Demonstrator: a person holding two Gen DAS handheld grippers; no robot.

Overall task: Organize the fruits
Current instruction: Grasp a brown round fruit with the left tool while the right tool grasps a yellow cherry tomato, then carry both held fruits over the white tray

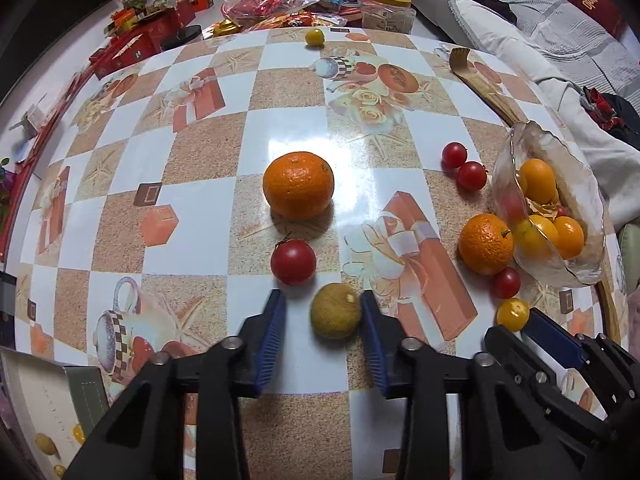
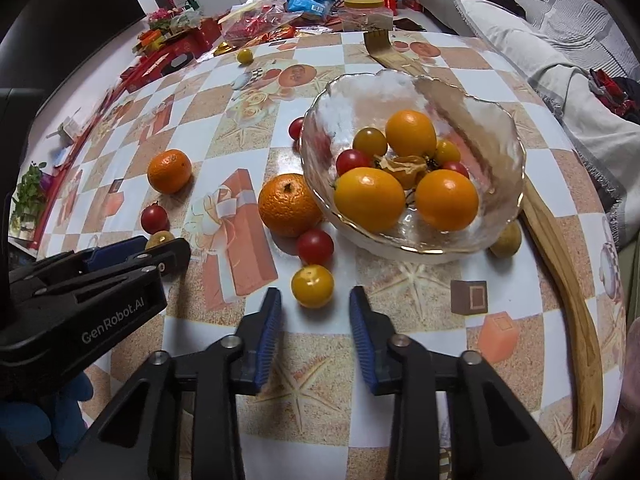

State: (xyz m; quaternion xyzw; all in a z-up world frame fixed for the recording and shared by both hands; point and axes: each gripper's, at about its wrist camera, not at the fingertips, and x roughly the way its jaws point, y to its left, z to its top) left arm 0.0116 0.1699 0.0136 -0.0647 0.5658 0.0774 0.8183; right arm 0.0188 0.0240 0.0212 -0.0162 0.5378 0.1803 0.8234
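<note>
The left gripper [image 1: 323,312] sits low over the bench [image 1: 248,128] with its jaws apart, bracketing a brownish-green round fruit [image 1: 336,311]; the right jaw appears to touch the fruit, the left stands clear. A red tomato [image 1: 293,262] lies just beyond, with a large orange [image 1: 298,185] farther still. The right gripper [image 2: 315,305] also has its jaws apart, just short of a yellow tomato [image 2: 312,286] that rests on the bench. The glass bowl [image 2: 504,184], far right of that gripper, holds oranges and small tomatoes. A second orange [image 2: 289,205] touches the bowl's left wall. A wooden utensil [image 2: 568,304] lies along the right.
</note>
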